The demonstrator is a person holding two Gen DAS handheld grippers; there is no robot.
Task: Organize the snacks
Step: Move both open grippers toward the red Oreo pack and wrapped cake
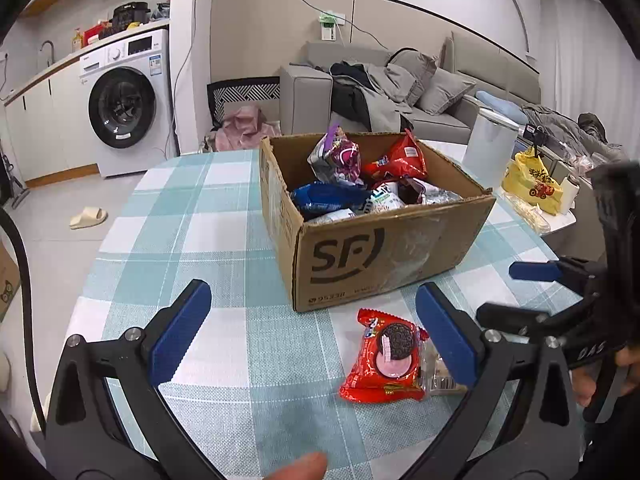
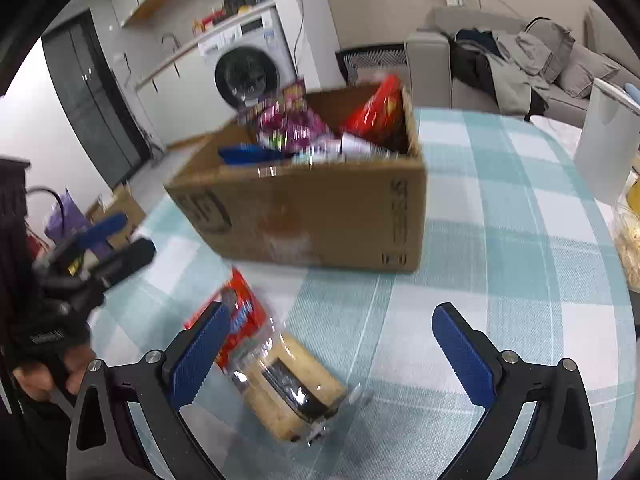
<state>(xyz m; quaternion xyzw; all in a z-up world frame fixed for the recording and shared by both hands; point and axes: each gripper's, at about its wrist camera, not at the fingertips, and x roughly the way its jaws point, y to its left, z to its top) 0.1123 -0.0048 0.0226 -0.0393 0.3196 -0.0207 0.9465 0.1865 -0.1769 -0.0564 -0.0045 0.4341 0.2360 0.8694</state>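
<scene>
A brown cardboard box (image 1: 384,252) marked SF stands on the checked table and holds several snack bags; it also shows in the right wrist view (image 2: 320,216). A red Oreo packet (image 1: 384,356) lies on the table in front of the box, with a clear-wrapped cracker sandwich (image 2: 294,384) touching its right side. My left gripper (image 1: 316,328) is open and empty, its fingers either side of the red packet (image 2: 244,320). My right gripper (image 2: 340,352) is open and empty above the cracker sandwich, and shows at the right of the left wrist view (image 1: 520,292).
A white bin (image 1: 488,152) and a yellow bag (image 1: 532,180) stand at the table's far right. A sofa with clothes (image 1: 400,84) and a washing machine (image 1: 124,104) lie beyond the teal checked tablecloth (image 1: 192,216).
</scene>
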